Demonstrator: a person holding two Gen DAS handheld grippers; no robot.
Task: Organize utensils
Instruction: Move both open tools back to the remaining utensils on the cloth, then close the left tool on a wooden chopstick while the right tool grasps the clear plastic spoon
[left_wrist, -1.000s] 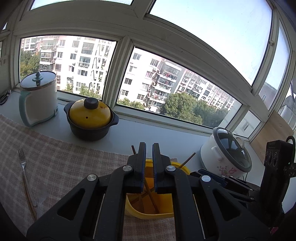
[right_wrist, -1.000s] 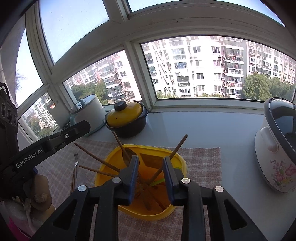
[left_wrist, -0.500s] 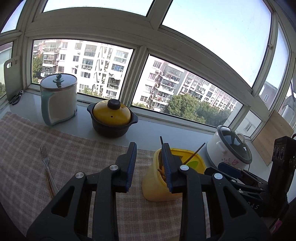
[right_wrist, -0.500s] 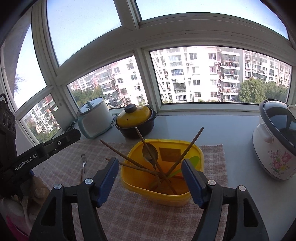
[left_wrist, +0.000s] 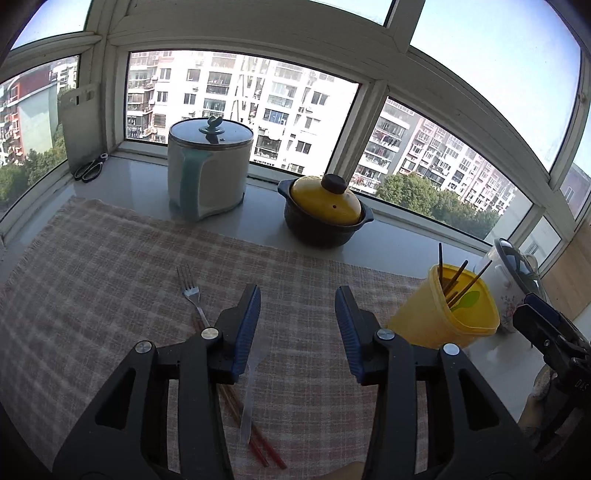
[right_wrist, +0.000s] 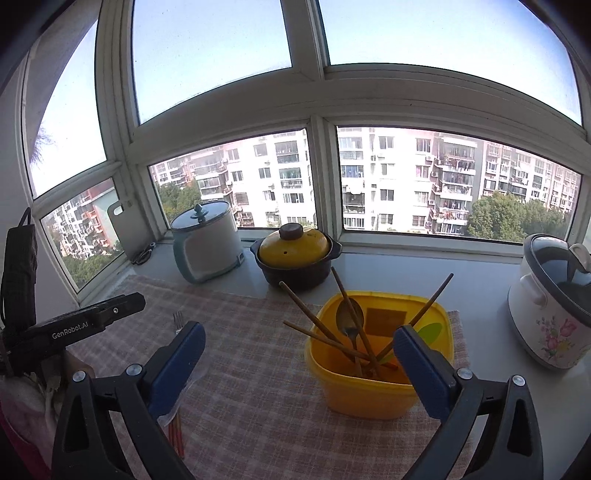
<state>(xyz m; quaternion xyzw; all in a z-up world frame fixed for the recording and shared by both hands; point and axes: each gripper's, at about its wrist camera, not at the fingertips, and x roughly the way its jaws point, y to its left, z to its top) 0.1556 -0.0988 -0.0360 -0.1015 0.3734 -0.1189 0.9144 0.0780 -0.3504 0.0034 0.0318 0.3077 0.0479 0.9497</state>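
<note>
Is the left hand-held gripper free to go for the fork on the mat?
Probably yes. The left hand-held gripper, whose jaws have just been opening, holds nothing. The fork lies uncovered on the checked mat just beyond its left finger, with nothing between them.

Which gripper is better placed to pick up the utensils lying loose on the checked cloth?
Left. The left gripper hangs open just above the metal fork, clear plastic spoon and red chopsticks. The right gripper faces the yellow plastic tub.

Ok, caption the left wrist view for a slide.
Open left hand-held gripper above fork and chopsticks; yellow tub right.
</note>
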